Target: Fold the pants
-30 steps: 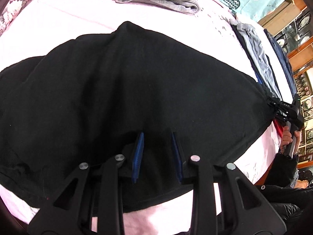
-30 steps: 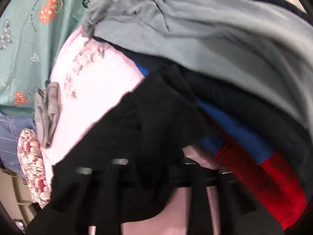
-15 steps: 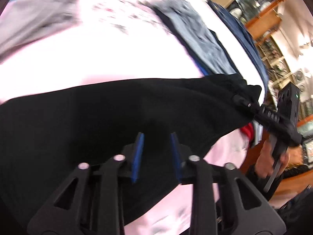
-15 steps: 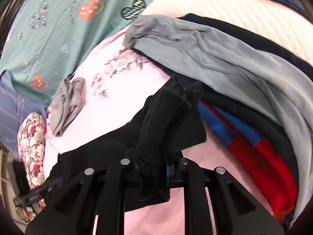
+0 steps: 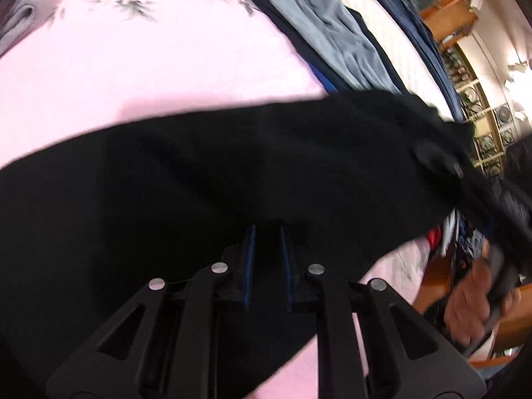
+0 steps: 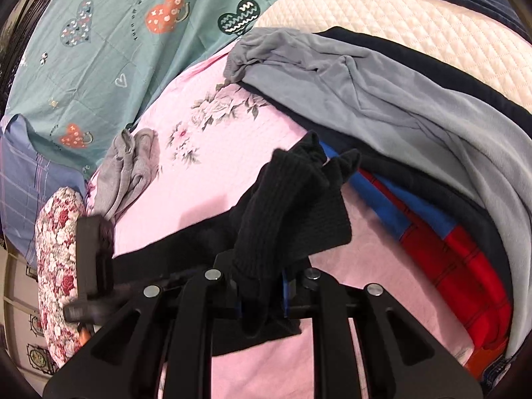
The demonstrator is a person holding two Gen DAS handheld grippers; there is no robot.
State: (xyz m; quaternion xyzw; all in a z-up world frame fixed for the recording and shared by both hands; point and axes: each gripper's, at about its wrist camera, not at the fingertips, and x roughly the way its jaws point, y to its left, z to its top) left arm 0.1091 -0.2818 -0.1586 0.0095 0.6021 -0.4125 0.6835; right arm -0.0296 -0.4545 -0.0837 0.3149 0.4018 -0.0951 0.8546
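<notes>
Black pants (image 5: 232,173) lie stretched across the pink floral sheet (image 5: 166,50). My left gripper (image 5: 267,232) sits on the middle of the cloth. Its jaws are closing, and black cloth fills the narrow gap between the blue pads (image 5: 248,259). In the right wrist view my right gripper (image 6: 262,286) is shut on the ribbed cuff (image 6: 292,206) of a leg, which sticks up above the fingers and hides their tips. That gripper holds the cuff raised off the bed. From it the pants (image 6: 173,249) run left to the blurred black body of the left gripper (image 6: 91,249).
A pile of clothes lies along the right: a grey garment (image 6: 382,99), dark items and a red and blue plaid one (image 6: 449,266). A folded grey garment (image 6: 129,166), a teal heart-print sheet (image 6: 116,33) and a floral pillow (image 6: 56,249) lie beyond. Wooden shelves (image 5: 482,126) stand past the bed.
My left gripper slid along the pants toward the cuff end and its jaws narrowed. My right gripper lifted the cuff off the clothes pile and then held steady.
</notes>
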